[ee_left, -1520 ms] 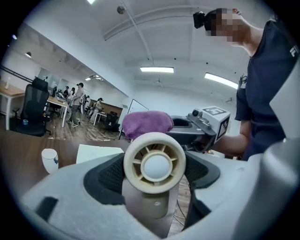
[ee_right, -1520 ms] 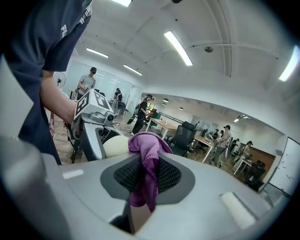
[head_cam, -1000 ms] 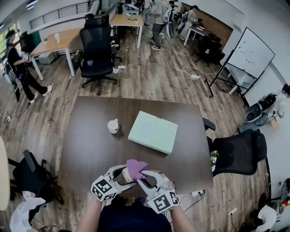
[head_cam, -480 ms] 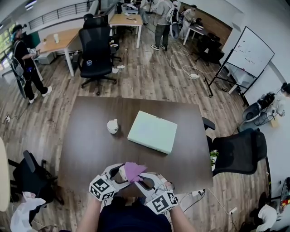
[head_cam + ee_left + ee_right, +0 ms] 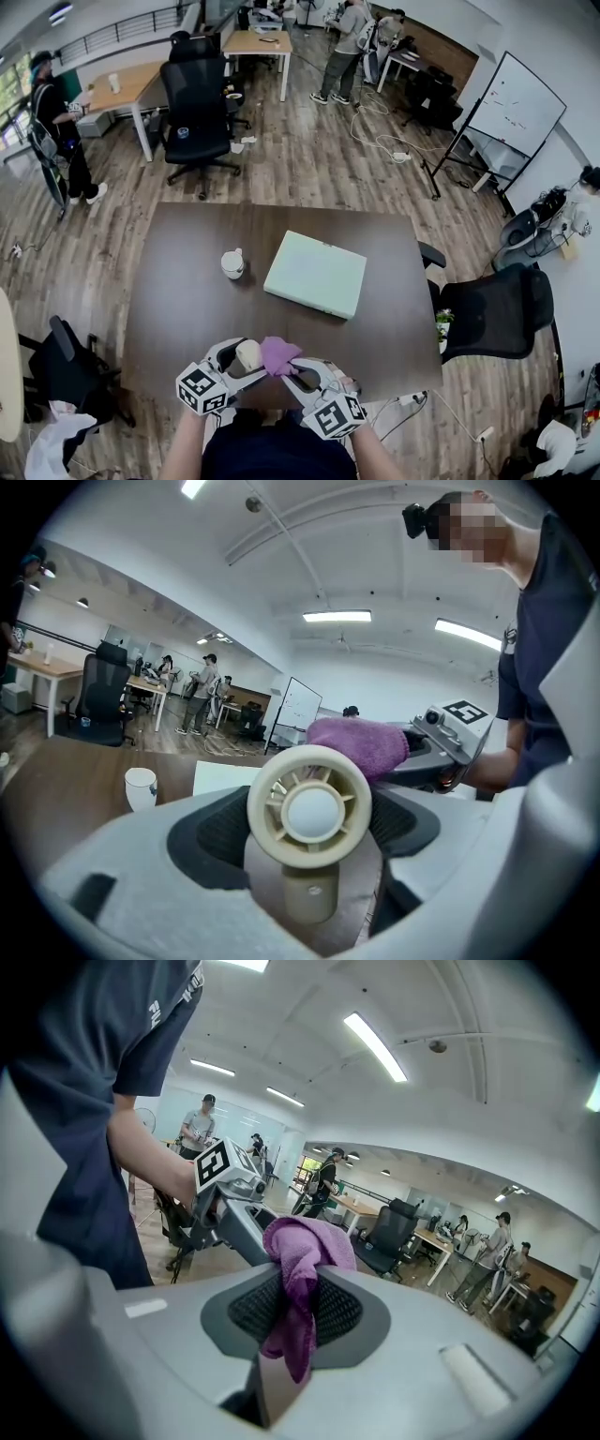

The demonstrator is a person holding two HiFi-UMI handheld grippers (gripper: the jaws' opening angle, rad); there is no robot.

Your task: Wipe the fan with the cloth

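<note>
Where the table (image 5: pixel 187 281) stands: open office, wood floor, chairs (image 5: pixel 199 112) around it.
Table: dark, smooth; cup (image 5: pixel 233 262) and flat box (image 5: pixel 316 273) at its middle.
Fan (image 5: pixel 309 806): over table's near edge; probably light, stiff, with fragile vanes; left gripper (image 5: pixel 246 356) clamps its round head, jaws wide.
Cloth (image 5: pixel 298 1269): looks soft and limp; right gripper (image 5: pixel 295 1312) pinched tight on it, just beside fan.

The fan (image 5: pixel 309 808) hides part of the cloth (image 5: pixel 361 745), so contact between them cannot be told.
</note>
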